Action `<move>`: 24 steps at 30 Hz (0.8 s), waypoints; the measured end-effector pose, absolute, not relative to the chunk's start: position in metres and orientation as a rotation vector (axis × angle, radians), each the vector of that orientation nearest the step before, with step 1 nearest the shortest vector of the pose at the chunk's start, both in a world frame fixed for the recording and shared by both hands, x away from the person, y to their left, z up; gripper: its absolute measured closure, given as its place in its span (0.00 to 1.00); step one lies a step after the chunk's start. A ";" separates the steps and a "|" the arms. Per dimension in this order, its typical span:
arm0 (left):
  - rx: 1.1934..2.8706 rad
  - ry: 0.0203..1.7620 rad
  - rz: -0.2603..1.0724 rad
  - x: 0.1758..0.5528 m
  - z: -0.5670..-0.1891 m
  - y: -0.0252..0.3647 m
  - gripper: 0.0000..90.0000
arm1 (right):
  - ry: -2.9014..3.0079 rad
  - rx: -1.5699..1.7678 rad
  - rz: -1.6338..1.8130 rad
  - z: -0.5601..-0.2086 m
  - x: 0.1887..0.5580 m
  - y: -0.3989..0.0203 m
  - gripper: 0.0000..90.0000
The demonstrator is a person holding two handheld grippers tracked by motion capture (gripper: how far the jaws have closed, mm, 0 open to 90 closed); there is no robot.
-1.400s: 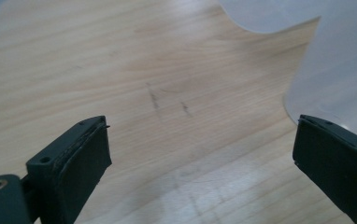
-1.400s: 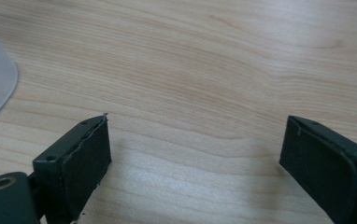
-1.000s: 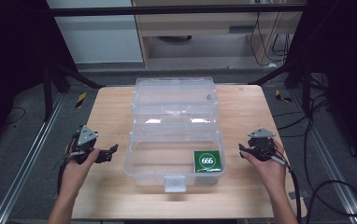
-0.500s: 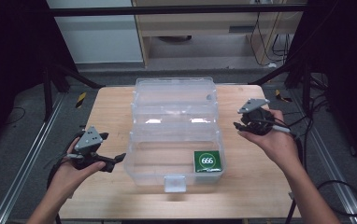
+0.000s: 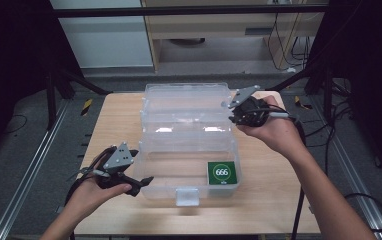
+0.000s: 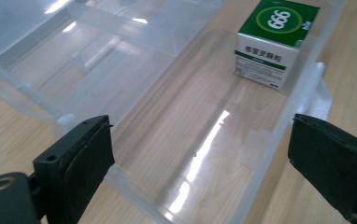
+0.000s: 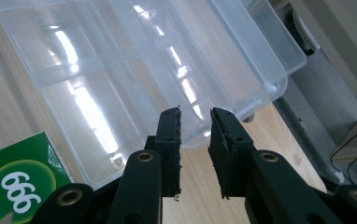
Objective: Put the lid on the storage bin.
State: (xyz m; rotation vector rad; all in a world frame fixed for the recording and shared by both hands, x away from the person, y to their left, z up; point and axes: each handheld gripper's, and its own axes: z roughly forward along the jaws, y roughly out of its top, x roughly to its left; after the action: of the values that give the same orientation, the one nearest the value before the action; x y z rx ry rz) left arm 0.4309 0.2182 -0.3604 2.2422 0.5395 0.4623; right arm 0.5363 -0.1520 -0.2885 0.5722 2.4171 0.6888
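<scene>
A clear plastic storage box lies open on the wooden table, its lid folded back on the far side. A green and white carton marked 666 stands in the box's near right corner, also seen as the carton and the carton. My left gripper is open wide at the box's near left corner, and the left gripper straddles the front wall without touching it. My right gripper hovers raised over the lid's right end. The right gripper has just been closing to a narrow gap, with nothing between its jaws.
Metal frame rails run along both sides of the table. Cables lie on the dark floor at the right. A white cabinet and a wooden desk stand beyond the far edge.
My right hand has risen from the table's right side and moved up over the lid's right end. My left hand has moved in to the box's near left corner.
</scene>
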 end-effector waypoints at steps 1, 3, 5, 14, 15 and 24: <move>2.260 0.514 0.456 0.427 -0.360 0.213 0.06 | 2.433 0.528 0.666 -0.289 0.540 -0.143 0.80; 2.264 0.499 0.455 0.425 -0.360 0.211 0.06 | 2.435 0.516 0.676 -0.289 0.542 -0.139 0.80; 2.287 0.461 0.422 0.422 -0.362 0.205 0.05 | 2.456 0.471 0.695 -0.288 0.548 -0.126 0.76; 2.381 0.416 0.369 0.424 -0.373 0.196 0.06 | 2.524 0.390 0.596 -0.294 0.564 -0.103 0.61; 2.384 0.408 0.361 0.424 -0.373 0.196 0.06 | 2.544 0.387 0.586 -0.296 0.569 -0.100 0.59; 2.447 0.372 0.316 0.426 -0.383 0.191 0.21 | 2.607 0.298 0.497 -0.304 0.579 -0.094 0.68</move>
State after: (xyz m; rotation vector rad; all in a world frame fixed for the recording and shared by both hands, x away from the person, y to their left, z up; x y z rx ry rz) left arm 0.4264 0.1912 -0.3828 2.4473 0.3719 0.3156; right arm 0.5789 -0.0944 -0.3041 0.2979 2.6069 0.4973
